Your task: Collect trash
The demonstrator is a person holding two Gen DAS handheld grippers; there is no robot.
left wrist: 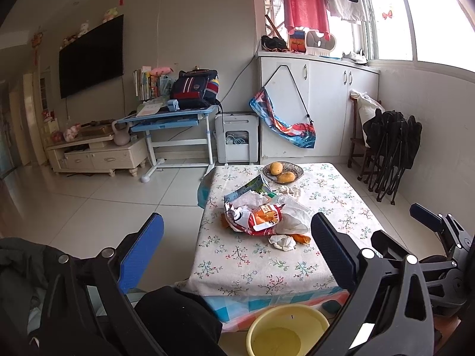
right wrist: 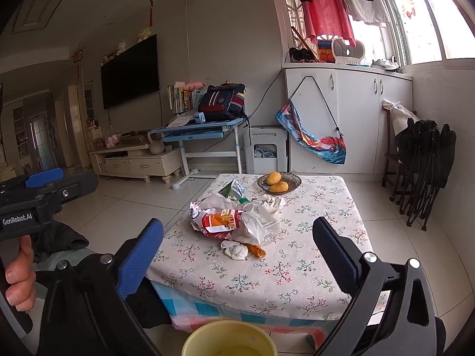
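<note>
The left gripper (left wrist: 237,246) is held wide apart, its blue-padded fingers (left wrist: 142,255) spread with nothing between them, raised short of the near edge of the table (left wrist: 335,195). The right gripper (right wrist: 237,252) is likewise spread wide and empty, poised before the same edge; in its view the left gripper is seen at the far left, gripped by a bare hand (right wrist: 19,279).

Just below both grippers, against the table's near side, a yellow basin (left wrist: 267,317) is placed.

On the flowered tablecloth, the trash is gathered in one heap near the middle: a red and orange snack bag (left wrist: 264,216), a clear plastic bag (left wrist: 294,213) lying against it, crumpled white paper (left wrist: 249,198) and a green and blue carton (left wrist: 252,185) behind. A wad of white tissue (left wrist: 282,241) is found just in front of the heap, touching an orange scrap (left wrist: 302,238). Another crumpled tissue (left wrist: 289,190) is seen beyond the heap, near a woven dish (left wrist: 295,168) holding two mangoes (left wrist: 285,177).

Beyond the table, a blue desk (left wrist: 175,117) carrying a backpack (left wrist: 196,90) is set against the wall, beside white cabinets (left wrist: 326,103).
</note>
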